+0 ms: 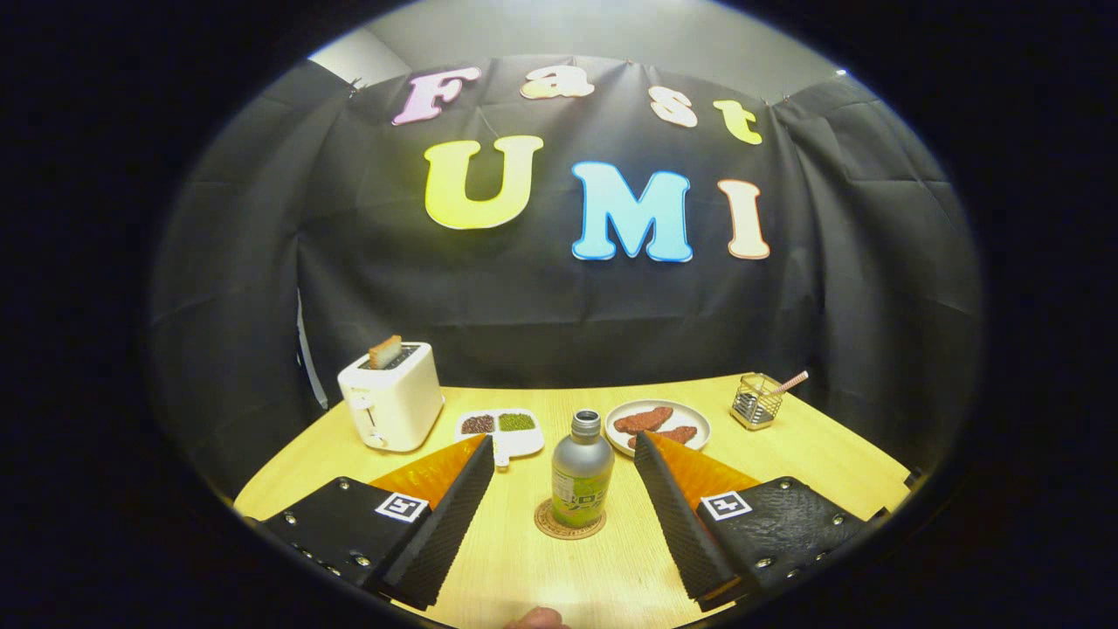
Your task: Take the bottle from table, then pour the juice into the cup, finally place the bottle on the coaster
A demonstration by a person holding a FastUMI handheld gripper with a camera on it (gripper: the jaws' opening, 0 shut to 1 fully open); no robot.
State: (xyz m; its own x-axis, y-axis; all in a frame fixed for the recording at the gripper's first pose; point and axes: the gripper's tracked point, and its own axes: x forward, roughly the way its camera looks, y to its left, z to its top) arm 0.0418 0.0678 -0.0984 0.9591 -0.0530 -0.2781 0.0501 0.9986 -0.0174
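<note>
Bottle (582, 472): silver body with a grey cap and a green-and-yellow label, upright on the coaster (547, 522), a round brown disc whose rim shows around the bottle's base. Gripper (563, 452): fingers spread wide apart, one on each side of the bottle, neither touching it; the bottle stands between them, roughly level with their tips and clear of both. Table (812, 454): light wood top, carrying every item listed here. Toaster (390, 407): white, at the far left beyond the left finger, with a slice of toast (384, 351) standing up out of its slot. Divided dish (515, 437): white, just beyond the left fingertip, holding a dark brown portion and a green portion in separate compartments; the contents look like beans or grains, though they are too small to tell for certain. Plate (690, 418): pale and round, beyond the right fingertip and behind the bottle, bearing two reddish-brown pieces of food. Wire holder (755, 402): small metal basket at the far right of the table, well apart from the plate, with a striped straw (791, 382) leaning out of it. Fingertip (539, 619): a person's, at the near edge of the table, between the gripper's two bases.
</note>
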